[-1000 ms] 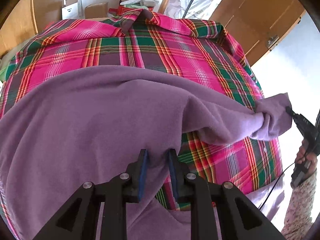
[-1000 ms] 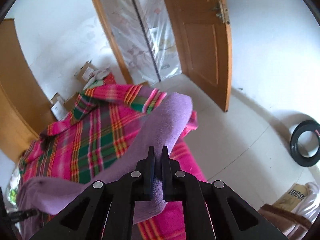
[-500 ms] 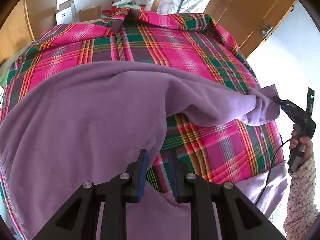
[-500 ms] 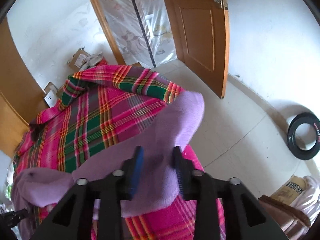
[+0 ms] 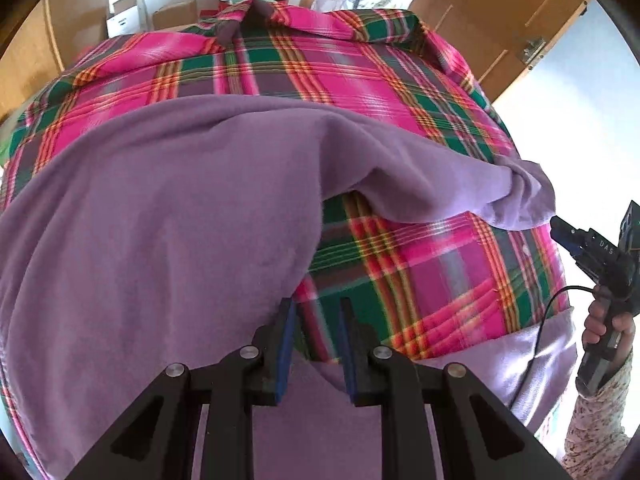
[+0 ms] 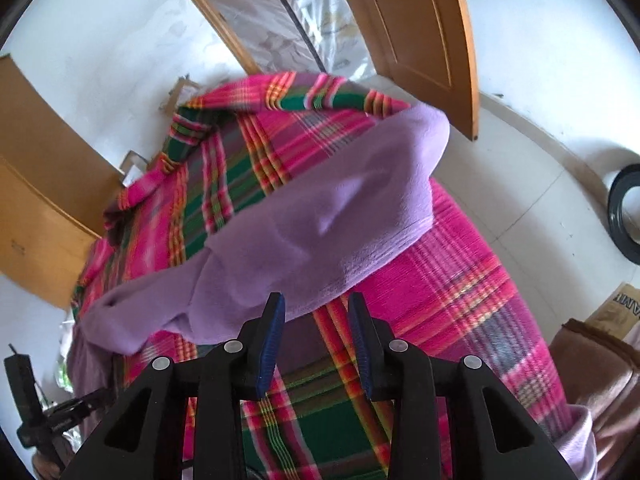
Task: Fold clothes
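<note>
Purple garment [image 5: 168,216] lies draped over the pink/green plaid blanket [image 5: 440,272], covering its left side w/ a fold reaching right toward the edge. Left gripper [image 5: 316,344] sits just above the cloth edge, fingers apart, nothing between them. Right gripper [image 6: 316,340] likewise spread w/ nothing held, hovering near the garment's hem. Wooden door [image 6: 420,40] at back right, black ring [image 6: 626,212] on floor far right.

The garment [image 5: 168,216] is plain lilac-purple; the bedspread [image 5: 320,76] beneath is plaid in hot pink, green, orange and grey; the door [image 6: 420,40] is orange-brown; the sleeve [image 5: 596,412] is floral-speckled.
</note>
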Available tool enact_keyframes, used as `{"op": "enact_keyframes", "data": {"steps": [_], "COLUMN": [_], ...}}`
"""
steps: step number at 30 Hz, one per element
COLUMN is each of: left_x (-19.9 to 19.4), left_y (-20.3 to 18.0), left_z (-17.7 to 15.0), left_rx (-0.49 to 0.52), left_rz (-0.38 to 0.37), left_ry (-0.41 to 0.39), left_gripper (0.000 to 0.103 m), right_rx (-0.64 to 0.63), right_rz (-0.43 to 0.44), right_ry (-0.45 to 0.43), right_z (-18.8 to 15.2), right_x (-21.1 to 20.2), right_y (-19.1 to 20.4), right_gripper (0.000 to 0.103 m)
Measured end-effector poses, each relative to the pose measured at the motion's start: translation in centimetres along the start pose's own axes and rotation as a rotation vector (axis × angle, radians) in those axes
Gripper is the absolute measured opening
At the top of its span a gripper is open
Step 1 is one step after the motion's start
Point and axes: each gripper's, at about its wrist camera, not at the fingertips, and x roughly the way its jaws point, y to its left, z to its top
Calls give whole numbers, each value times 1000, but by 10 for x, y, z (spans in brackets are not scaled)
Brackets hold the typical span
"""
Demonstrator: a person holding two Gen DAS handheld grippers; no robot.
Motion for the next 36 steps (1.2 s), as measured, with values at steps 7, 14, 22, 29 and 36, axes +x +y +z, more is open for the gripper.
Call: {"op": "enact_keyframes", "data": {"steps": [7,14,22,29,36], "left_x": [-4,-20,-18,-19,-1], "left_y": [-8,15,30,10,-6], "left_z": [-6,2,-1,-12,-18], "left_rx": [23,-68,-138,-73,-15], "left_rz": [52,61,94,131,207], "left_ry": [-47,-152,-148,-146,-106], "left_gripper": [21,21,21,21,21], "right_rx": [33,-6,-15,-15,-13], "right_rz": [-73,-100,-107,-107,-101], "right_ry": [-13,-35,-47,-54,-56], "right_z": [13,16,14,13,11], "right_x": [24,36,36,35,34], "right_y": [9,21,22,22,21], "right_gripper": [34,38,38,38,38]}}
